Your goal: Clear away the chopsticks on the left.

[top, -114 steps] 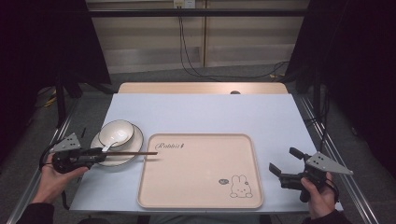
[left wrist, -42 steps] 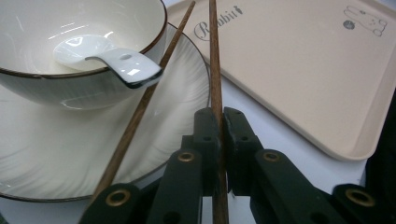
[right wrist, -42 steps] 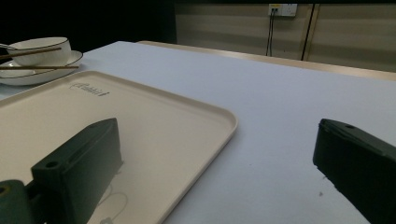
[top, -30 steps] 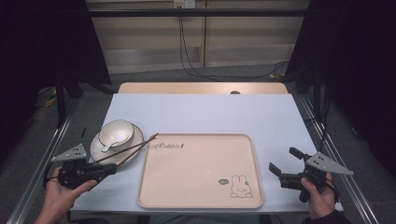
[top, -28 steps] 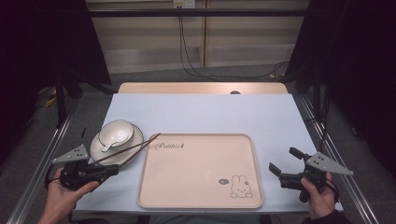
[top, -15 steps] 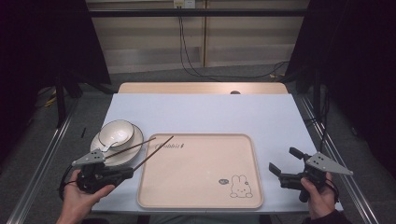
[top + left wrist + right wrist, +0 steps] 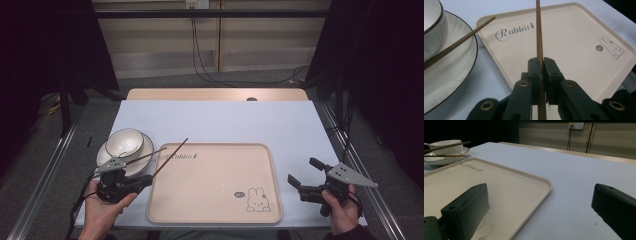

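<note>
Across the pale table I am holding one chopstick (image 7: 539, 45) clenched in the left gripper (image 7: 131, 184), its long axis pointing away over the tray (image 7: 220, 210) corner, while its mate (image 7: 456, 43) is lying on the plate (image 7: 145, 150) and the right gripper (image 7: 306, 181) is idling with fingers released.

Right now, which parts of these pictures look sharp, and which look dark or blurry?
High view: the table is evenly lit and the surroundings are nearly black. Left gripper view: the tray lettering and the chopstick in the left claw are crisp, while the bowl at the edge is soft. Right gripper view: dimmer, and the right claw looms dark and slightly blurred.
</note>
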Available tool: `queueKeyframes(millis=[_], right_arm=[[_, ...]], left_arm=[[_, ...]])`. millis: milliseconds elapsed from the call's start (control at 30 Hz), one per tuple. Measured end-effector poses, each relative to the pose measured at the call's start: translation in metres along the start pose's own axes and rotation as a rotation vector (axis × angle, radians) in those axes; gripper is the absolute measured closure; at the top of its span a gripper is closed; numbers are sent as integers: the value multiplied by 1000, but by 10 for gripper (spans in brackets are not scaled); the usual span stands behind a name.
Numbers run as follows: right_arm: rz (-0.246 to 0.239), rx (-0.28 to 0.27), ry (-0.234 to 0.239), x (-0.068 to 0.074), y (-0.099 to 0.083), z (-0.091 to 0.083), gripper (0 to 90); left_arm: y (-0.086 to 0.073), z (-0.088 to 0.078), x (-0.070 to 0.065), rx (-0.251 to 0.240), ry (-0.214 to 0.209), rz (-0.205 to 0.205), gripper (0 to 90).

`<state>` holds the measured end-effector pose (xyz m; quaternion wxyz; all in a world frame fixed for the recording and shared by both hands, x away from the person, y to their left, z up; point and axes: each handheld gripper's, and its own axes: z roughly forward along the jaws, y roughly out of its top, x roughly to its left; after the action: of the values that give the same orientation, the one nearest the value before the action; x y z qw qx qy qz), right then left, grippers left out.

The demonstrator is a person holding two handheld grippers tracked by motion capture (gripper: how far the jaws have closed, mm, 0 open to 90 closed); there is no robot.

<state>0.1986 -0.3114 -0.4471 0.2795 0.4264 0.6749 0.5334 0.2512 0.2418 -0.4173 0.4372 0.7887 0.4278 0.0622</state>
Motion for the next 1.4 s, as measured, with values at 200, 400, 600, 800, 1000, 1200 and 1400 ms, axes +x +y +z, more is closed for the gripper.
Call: queueKeyframes(millis=[200, 400, 600, 800, 1000, 1200, 1400], right_arm=[[-2, -1, -4, 0, 0, 0, 8], [-1, -1, -2, 0, 0, 0, 8], [-4, -2, 1, 0, 0, 0, 8], [-4, 0, 1, 1, 0, 0, 8], [-4, 2, 1, 1, 0, 1, 8], [-7, 2, 0, 1, 0, 1, 8], [-10, 2, 6, 1, 0, 1, 9]], left_arm=[[4, 7, -11, -11, 42, -3, 847], [13, 24, -23, -4, 57, -31, 846], [16, 43, -27, 25, 78, -36, 847], [9, 57, -19, 46, 91, -69, 847], [6, 65, -18, 76, 99, -71, 847], [3, 74, -18, 108, 125, -74, 846], [2, 78, -17, 137, 133, -85, 847]])
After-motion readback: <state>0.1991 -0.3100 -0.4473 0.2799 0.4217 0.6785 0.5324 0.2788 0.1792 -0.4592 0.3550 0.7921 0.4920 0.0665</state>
